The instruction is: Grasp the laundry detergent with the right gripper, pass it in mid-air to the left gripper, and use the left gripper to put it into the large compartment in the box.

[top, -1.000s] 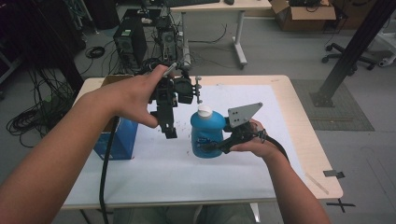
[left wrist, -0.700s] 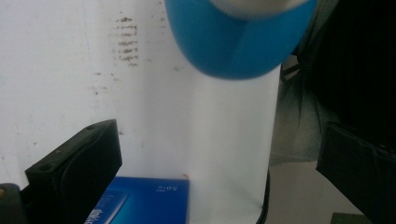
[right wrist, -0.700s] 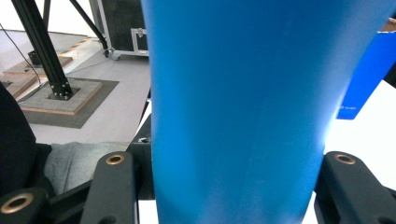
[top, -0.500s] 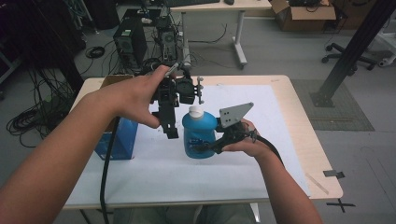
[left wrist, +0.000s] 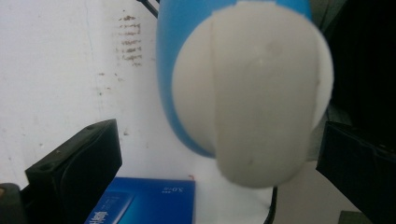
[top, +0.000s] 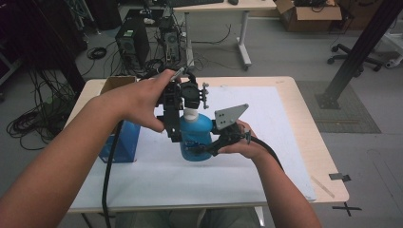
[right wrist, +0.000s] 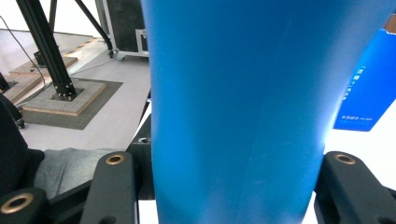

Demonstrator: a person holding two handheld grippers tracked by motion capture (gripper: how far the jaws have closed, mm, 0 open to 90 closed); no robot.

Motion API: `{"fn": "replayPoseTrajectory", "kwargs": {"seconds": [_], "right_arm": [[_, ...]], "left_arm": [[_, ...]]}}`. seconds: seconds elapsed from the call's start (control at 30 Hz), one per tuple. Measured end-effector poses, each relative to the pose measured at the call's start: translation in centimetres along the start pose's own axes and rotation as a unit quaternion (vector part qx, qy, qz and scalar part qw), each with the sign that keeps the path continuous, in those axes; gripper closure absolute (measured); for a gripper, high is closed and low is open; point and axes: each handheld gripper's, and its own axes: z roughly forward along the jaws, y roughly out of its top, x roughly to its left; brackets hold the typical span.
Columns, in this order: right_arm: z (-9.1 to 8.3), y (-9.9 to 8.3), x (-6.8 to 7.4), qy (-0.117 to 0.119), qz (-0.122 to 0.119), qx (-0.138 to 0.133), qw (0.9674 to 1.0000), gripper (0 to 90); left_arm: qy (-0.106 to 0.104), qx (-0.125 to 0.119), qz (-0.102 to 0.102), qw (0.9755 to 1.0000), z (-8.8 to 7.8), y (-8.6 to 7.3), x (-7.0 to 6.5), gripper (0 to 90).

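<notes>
High view. I see the blue bottle (top: 196, 135) standing upright near the middle of the white sheet (top: 266, 156) that covers the counter (top: 328, 156). I take this bottle as the landmark for everything else. My right gripper (top: 199, 151) comes in low from the right of the bottle, its fingers clamped on the bottle's lower body, with the grey three-cornered plate (top: 229, 116) rising just right of the bottle. My left gripper (top: 177, 124) hangs at the bottle's upper left, right beside its white cap (top: 191, 113). A blue box (top: 124, 142) stands left of the bottle, near it but apart, with an open cardboard box (top: 114, 84) behind that.

Left gripper view. The white cap (left wrist: 254, 93) sits close before the camera, the blue shoulder of the bottle (left wrist: 175, 56) behind it. My left gripper (left wrist: 224, 158) has its fingers (left wrist: 77, 172) spread wide, one on each side of the cap, and neither pad touches it. The blue box (left wrist: 144, 200) lies below the bottle in this view.

Right gripper view. The bottle (right wrist: 238, 107) stands between the fingers (right wrist: 114, 186) of my right gripper (right wrist: 233, 186), which press against its two flanks and hold it. The blue box (right wrist: 369, 88) shows at the right of the bottle.
</notes>
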Motion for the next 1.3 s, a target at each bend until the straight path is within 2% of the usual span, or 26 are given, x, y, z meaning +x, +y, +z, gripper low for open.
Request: {"fn": "replayPoseTrajectory", "kwargs": {"seconds": [0.3,0.8,1.3], "right_arm": [[0.7,-0.1,0.0,0.002,0.001,-0.003,1.0000,45.3],[2.2,-0.5,0.3,0.005,0.001,-0.005,1.0000,45.3],[2.7,-0.5,0.3,0.007,0.000,-0.006,1.0000,45.3]], "left_arm": [[-0.006,0.003,0.002,1.0000,1.0,0.0,-0.1,0.1],[0.008,0.001,0.004,1.0000,1.9,-0.2,-0.6,0.2],[0.020,-0.002,0.010,0.9998,2.2,-0.1,-0.9,0.2]]}}
